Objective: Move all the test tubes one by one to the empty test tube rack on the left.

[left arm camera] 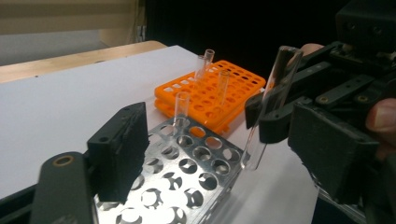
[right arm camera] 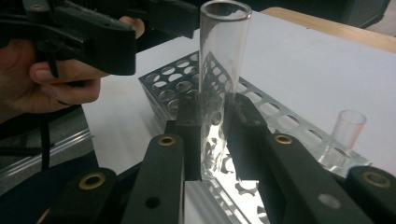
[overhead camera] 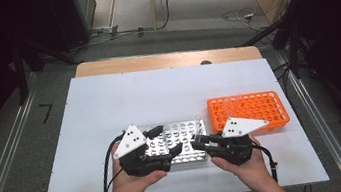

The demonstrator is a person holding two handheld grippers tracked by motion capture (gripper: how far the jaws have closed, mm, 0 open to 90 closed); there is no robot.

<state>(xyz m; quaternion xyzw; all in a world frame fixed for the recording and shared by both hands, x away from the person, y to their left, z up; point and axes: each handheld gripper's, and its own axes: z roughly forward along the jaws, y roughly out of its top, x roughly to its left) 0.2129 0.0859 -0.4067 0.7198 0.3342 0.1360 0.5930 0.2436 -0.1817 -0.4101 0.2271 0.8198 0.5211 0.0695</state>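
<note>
I count two racks on the white tabletop (overhead camera: 109, 104): a metal rack (overhead camera: 178, 148) right in front of me and an orange rack (overhead camera: 249, 111) just beyond it to the right. One glass tube (right arm camera: 346, 133) stands in a far corner hole of the metal rack, and I can make out about three more standing in the orange rack (left arm camera: 210, 91), though they are faint.

My right gripper (overhead camera: 200, 144) has its jaws clamped on another glass tube (right arm camera: 219, 79), which I hold upright over the near-right end of the metal rack, its foot just beside the rack's edge. It is clear, straight-sided, open at the top with a rounded bottom, and empty.

My left gripper (overhead camera: 176, 151) sits over the metal rack with its jaws apart and nothing between them.

I see no label or writing anywhere.
</note>
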